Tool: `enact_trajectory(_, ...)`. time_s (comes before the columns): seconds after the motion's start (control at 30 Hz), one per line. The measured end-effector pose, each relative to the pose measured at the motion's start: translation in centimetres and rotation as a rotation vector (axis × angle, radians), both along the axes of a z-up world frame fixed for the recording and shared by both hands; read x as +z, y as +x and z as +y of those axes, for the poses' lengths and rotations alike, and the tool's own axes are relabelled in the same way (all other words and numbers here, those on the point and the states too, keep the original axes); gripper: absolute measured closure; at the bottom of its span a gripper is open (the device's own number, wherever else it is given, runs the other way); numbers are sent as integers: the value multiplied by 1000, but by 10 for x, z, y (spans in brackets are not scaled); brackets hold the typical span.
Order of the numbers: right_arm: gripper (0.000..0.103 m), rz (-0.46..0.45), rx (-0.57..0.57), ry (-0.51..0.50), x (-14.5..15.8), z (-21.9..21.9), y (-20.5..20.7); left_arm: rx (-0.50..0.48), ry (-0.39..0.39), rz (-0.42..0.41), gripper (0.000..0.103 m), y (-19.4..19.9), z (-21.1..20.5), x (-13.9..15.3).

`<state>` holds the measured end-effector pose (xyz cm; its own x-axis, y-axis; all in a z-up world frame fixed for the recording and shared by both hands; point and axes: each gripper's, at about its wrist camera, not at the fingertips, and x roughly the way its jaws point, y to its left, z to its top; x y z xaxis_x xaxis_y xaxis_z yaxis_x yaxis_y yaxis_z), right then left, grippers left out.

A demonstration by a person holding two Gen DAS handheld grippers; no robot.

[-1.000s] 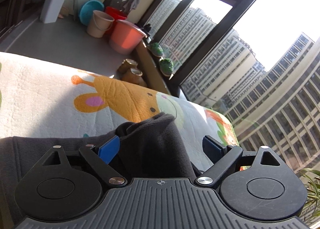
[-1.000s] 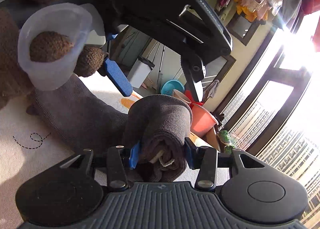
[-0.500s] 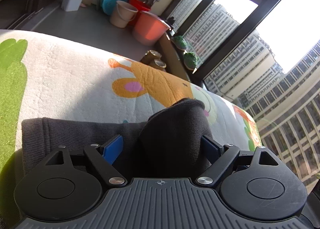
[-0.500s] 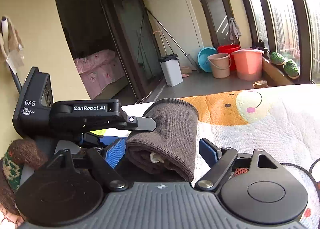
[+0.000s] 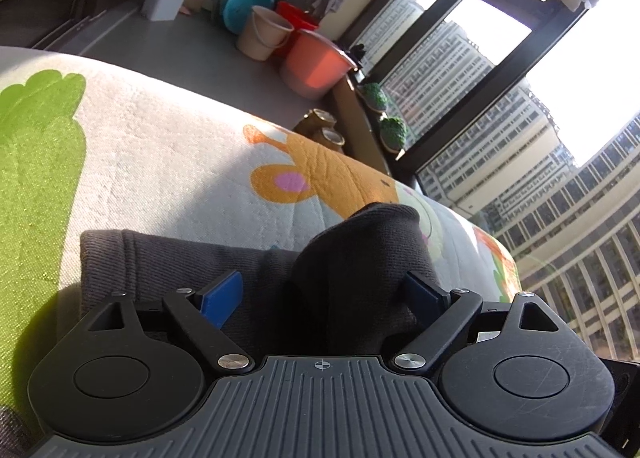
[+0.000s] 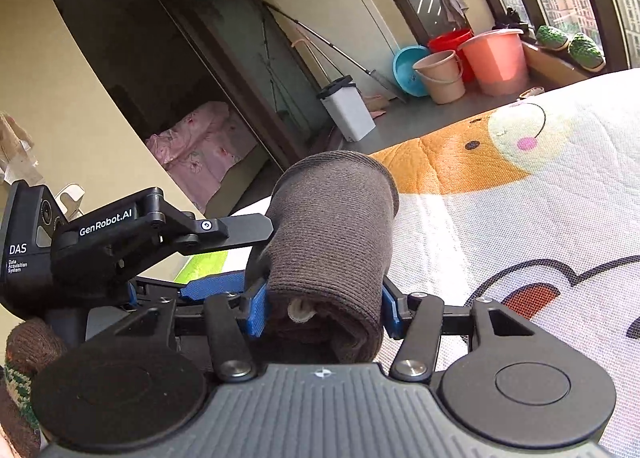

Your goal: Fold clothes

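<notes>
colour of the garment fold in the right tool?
Dark grey-brown garment fold, clearest in the right wrist view.

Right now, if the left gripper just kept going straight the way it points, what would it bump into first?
Most likely the raised fold of the dark grey garment, which bulges up between the left gripper's open fingers. Beyond it lies the cartoon-print blanket; depth is hard to judge here.

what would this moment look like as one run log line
step: fold clothes | right gripper: jaws closing on rolled grey garment | left gripper: jaws wide around garment bulge | surface: cartoon blanket
</notes>
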<state>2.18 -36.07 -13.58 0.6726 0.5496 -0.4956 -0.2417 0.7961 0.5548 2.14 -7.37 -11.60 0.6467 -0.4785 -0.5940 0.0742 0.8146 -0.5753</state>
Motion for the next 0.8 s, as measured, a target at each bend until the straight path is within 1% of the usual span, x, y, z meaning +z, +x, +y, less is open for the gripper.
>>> enact_trajectory(0.03, 52, -6, -6, -12, 10, 4, 9, 11, -18, -6, 10, -1, 4, 1)
enact_trajectory(0.1, 52, -39, -34, -64, 18, -1, 3, 23, -49, -16, 10, -2, 11, 4)
enact_trajectory(0.2, 51, -141, -67, -240, 38, 2, -2, 8, -65, -28, 10, -4, 15, 6)
enact_trajectory(0.33, 50, -165, -31, -392, 45, 22, -4, -39, -58, -42, 10, -3, 1, 10)
enact_trajectory(0.37, 49, -189, -7, -454, 43, 34, -13, -60, -51, -46, 10, -2, -7, 11)
enact_trajectory(0.4, 49, -211, 3, -492, 42, 41, -17, -81, -41, -51, 9, -1, -14, 13)
enact_trajectory(0.47, 47, -272, 40, -589, 38, 61, -29, -114, 7, -66, 9, -1, -30, 16)
enact_trajectory(0.53, 44, -311, 63, -636, 37, 73, -37, -130, 65, -70, 9, 1, -45, 17)
enact_trajectory(0.6, 40, -322, 72, -653, 37, 78, -38, -125, 106, -68, 8, 3, -54, 15)
enact_trajectory(0.63, 38, -313, 72, -638, 38, 75, -37, -124, 119, -67, 10, 4, -56, 13)
enact_trajectory(0.67, 37, -300, 73, -602, 40, 69, -35, -123, 127, -65, 12, 4, -55, 12)
enact_trajectory(0.7, 33, -289, 80, -542, 44, 61, -34, -121, 130, -62, 16, 4, -52, 11)
enact_trajectory(0.73, 31, -278, 86, -482, 47, 52, -33, -115, 126, -56, 18, 4, -49, 10)
enact_trajectory(0.8, 20, -256, 99, -361, 54, 35, -32, -92, 124, -46, 18, 4, -39, 7)
